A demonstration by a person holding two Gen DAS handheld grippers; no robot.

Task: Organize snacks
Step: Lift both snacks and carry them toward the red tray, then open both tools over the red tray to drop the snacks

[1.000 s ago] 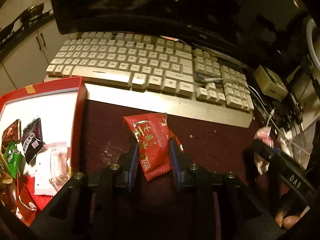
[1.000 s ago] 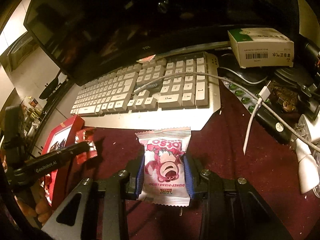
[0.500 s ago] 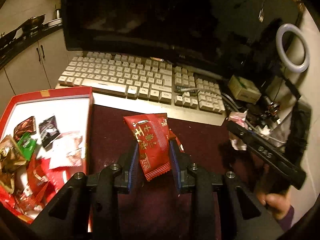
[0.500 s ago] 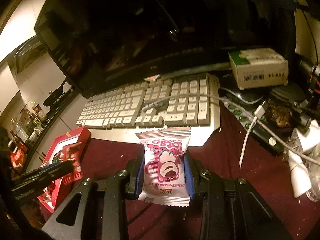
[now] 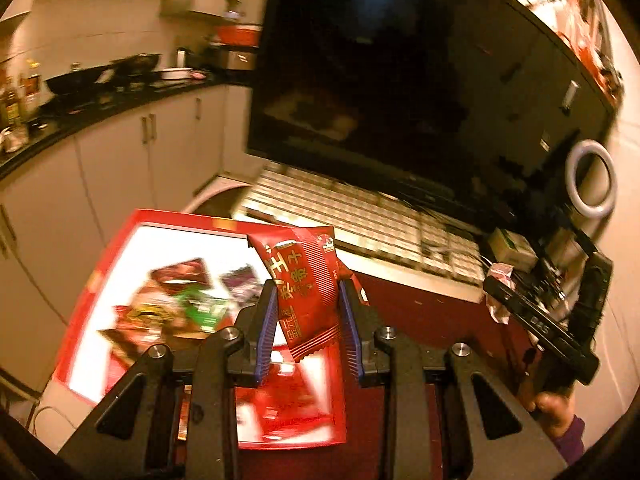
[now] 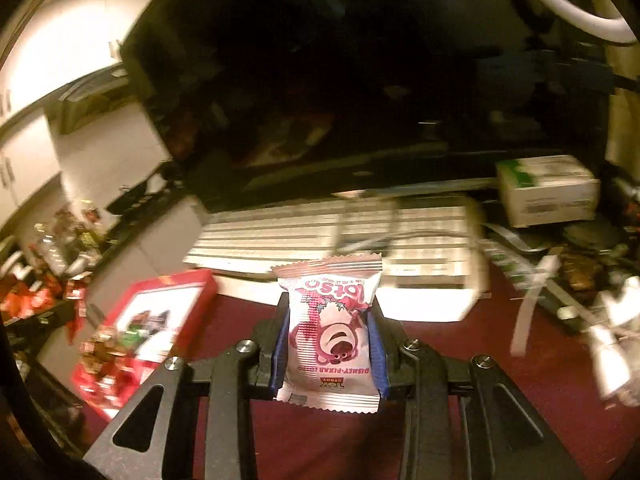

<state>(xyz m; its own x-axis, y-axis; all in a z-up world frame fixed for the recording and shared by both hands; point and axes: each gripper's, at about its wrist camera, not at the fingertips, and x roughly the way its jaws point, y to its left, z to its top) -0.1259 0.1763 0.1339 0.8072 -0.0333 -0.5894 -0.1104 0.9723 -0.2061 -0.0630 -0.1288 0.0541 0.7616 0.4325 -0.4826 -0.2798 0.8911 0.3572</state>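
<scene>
Two grippers each clench a snack. Largest, the dark monitor point(image 5: 420, 92) fills the upper frame above a blurred keyboard point(image 6: 332, 236). Lower left lies the red box point(image 5: 120, 236) of snacks. At lower centre the left gripper point(image 5: 308, 320) grasps a red packet point(image 5: 304, 280); the right gripper point(image 6: 330, 344) grasps a pink packet point(image 6: 332, 328).

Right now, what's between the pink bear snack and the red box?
Only bare dark red tabletop, as the right wrist view shows. The right claw holds the pink bear snack above it, and the red box sits off to the left.
</scene>
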